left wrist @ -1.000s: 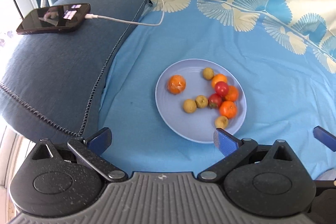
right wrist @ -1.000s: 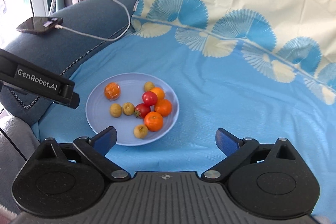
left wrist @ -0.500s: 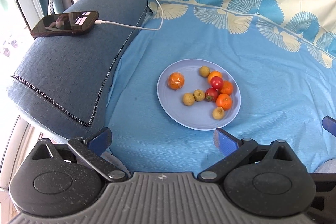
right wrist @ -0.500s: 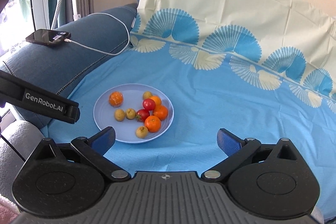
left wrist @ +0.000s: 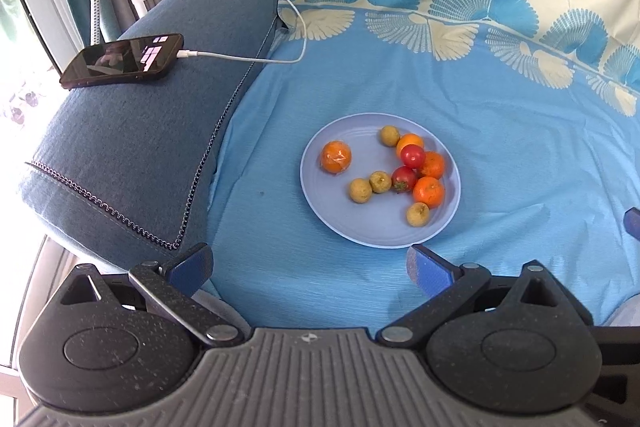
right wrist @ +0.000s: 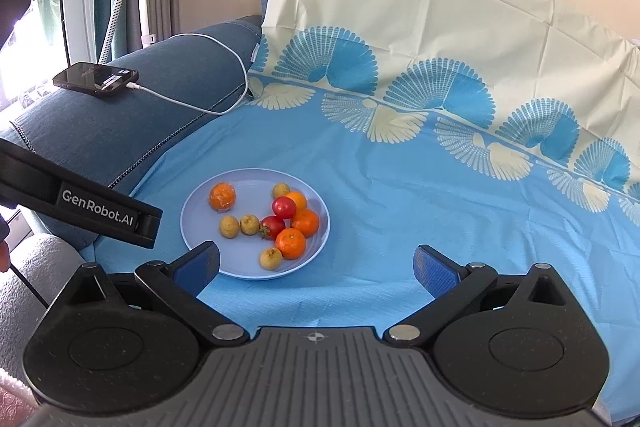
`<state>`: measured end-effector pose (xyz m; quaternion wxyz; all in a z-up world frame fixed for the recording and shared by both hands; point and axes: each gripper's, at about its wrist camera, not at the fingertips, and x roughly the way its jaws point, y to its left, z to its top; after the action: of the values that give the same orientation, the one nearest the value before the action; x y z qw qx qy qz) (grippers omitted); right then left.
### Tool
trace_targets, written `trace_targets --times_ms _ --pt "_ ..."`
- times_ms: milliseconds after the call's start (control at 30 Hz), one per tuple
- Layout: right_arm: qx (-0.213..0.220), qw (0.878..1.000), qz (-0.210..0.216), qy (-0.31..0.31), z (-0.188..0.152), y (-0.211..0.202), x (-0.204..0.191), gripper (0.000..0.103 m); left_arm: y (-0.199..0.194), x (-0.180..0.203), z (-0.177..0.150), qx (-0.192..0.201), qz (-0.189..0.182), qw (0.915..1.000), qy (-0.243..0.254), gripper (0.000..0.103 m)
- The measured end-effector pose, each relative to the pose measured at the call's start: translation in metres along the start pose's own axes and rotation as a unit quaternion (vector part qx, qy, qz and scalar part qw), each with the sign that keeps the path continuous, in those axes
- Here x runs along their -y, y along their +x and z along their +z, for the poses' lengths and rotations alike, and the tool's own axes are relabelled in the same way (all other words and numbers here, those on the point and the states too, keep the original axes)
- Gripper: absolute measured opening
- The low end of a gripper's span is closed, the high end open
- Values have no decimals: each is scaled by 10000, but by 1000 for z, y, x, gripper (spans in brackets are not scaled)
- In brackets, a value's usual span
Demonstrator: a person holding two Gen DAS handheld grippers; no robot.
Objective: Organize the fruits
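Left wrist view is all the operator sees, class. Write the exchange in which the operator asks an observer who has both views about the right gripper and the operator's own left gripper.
Operator: I see only a blue tip at my right edge. Is the right gripper open?
Observer: Yes. The right gripper is open, with only blue cloth between its fingers.
Operator: How does my left gripper look from that side?
Observer: The left gripper shows as a black bar marked GenRobot.AI. It ends short of the left rim of the plate.
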<state>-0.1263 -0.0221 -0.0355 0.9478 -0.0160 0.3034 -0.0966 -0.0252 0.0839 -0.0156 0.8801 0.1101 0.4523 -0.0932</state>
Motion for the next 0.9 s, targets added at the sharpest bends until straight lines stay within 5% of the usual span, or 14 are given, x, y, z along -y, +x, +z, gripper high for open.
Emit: trace_targets --times_ms 900 --pt "-18 10000 1 -14 1 4 3 102 4 5 3 -42 153 9998 121 103"
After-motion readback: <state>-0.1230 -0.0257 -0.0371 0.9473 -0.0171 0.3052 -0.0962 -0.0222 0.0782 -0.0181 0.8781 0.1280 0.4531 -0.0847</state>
